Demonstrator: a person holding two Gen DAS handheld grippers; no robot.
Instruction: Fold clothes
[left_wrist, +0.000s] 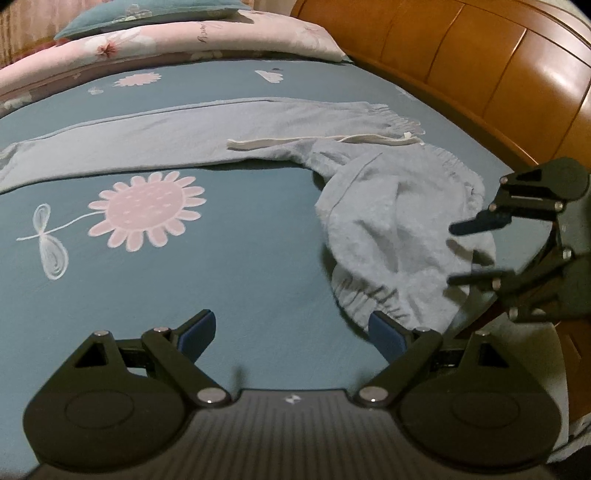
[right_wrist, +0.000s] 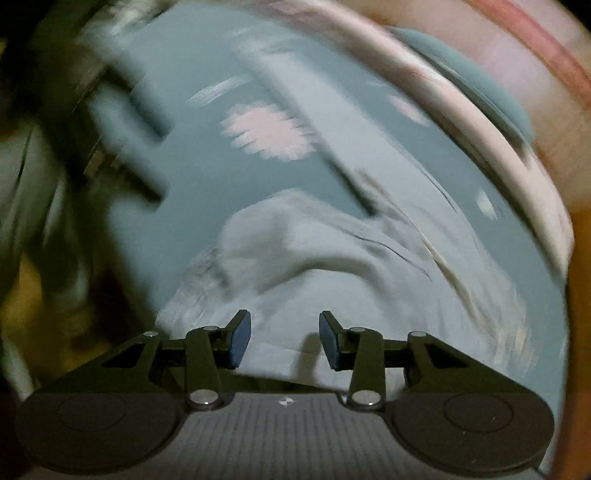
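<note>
Light grey sweatpants lie on a teal bed sheet printed with pink flowers. One leg stretches flat to the left, and the waist end is bunched at the right with a white drawstring across it. My left gripper hovers open over bare sheet, its right pad close to the elastic waistband. My right gripper comes in from the right over the bunched waist, its jaws apart. In the blurred right wrist view the right gripper is open above the pants, with nothing between the pads.
A curved wooden bed board runs along the right side. A pink floral quilt and a teal pillow lie at the far end of the bed. The right wrist view is smeared by motion.
</note>
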